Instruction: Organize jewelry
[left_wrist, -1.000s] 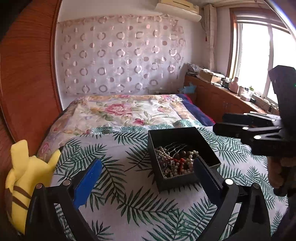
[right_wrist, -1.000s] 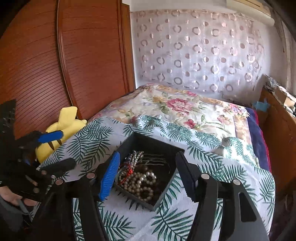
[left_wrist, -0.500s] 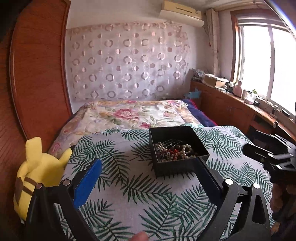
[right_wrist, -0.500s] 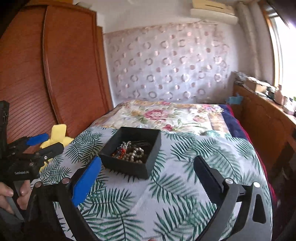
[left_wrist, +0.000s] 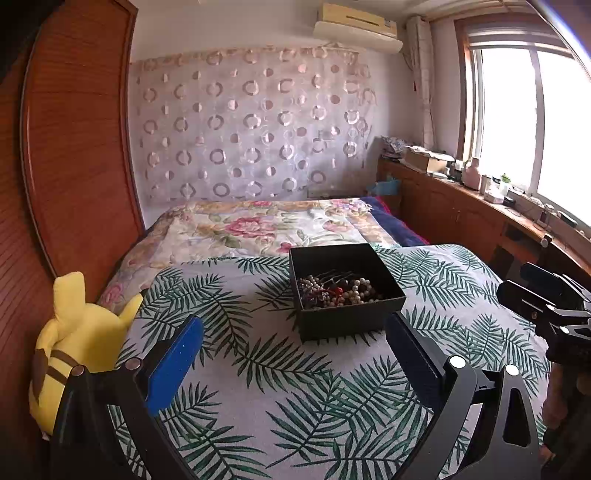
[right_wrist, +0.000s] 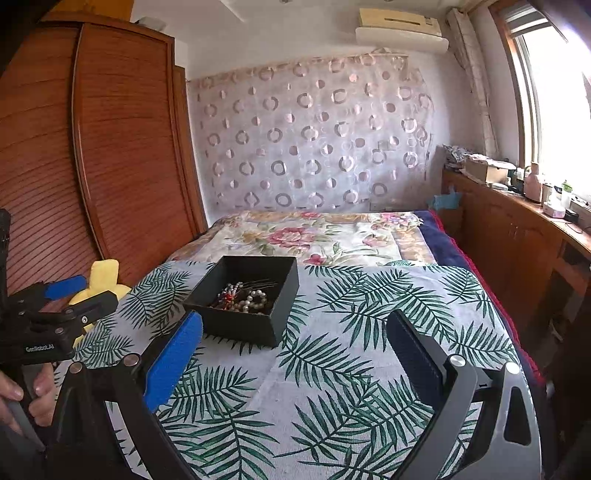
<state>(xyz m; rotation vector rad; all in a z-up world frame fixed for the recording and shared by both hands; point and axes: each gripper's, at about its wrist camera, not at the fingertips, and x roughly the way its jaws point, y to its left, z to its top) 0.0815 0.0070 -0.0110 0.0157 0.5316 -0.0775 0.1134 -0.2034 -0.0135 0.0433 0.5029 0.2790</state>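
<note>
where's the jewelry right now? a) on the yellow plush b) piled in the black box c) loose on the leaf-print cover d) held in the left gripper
b: the beads and pearls lie heaped inside the open black box, which sits on the leaf-print cover; the left gripper and right gripper are both open and empty, short of the box.
</note>
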